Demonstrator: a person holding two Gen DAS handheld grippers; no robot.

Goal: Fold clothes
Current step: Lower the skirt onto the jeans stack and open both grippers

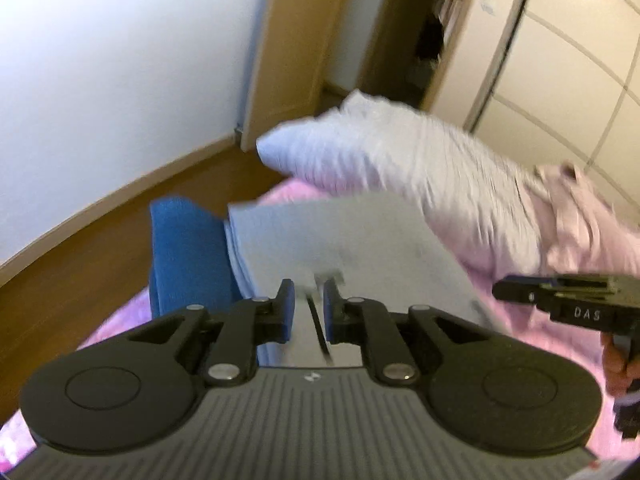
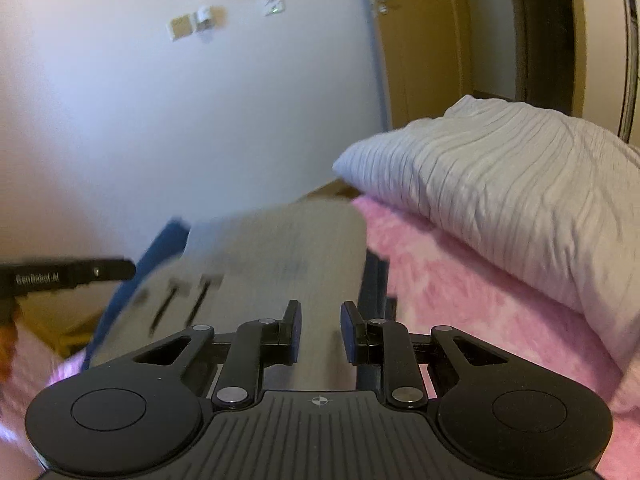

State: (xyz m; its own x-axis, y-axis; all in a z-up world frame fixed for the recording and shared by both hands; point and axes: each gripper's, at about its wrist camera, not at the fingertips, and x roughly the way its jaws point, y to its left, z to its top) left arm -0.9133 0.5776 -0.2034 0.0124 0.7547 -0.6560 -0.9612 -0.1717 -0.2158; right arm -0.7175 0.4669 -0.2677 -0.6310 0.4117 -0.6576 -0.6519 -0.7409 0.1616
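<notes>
A grey garment [image 1: 344,240] with black drawstrings [image 1: 318,324] lies stretched out over a pink fleecy blanket [image 1: 532,320]. My left gripper [image 1: 308,292] is shut on its edge by the drawstring, with grey cloth filling the narrow gap between the blue pads. In the right wrist view the same grey garment [image 2: 280,256] is blurred, and my right gripper [image 2: 320,312] is closed on another part of its edge. A blue garment [image 1: 184,256] sticks out from under the grey one on the left. Each gripper shows in the other's view: the right gripper [image 1: 516,292] and the left gripper [image 2: 120,268].
A white ribbed pillow [image 2: 500,184] rests on the pink blanket [image 2: 460,300] just beyond the garment to the right. A person's hand [image 1: 616,364] holds the right gripper. Wooden floor [image 1: 80,248], a white wall and a door [image 2: 420,40] lie behind.
</notes>
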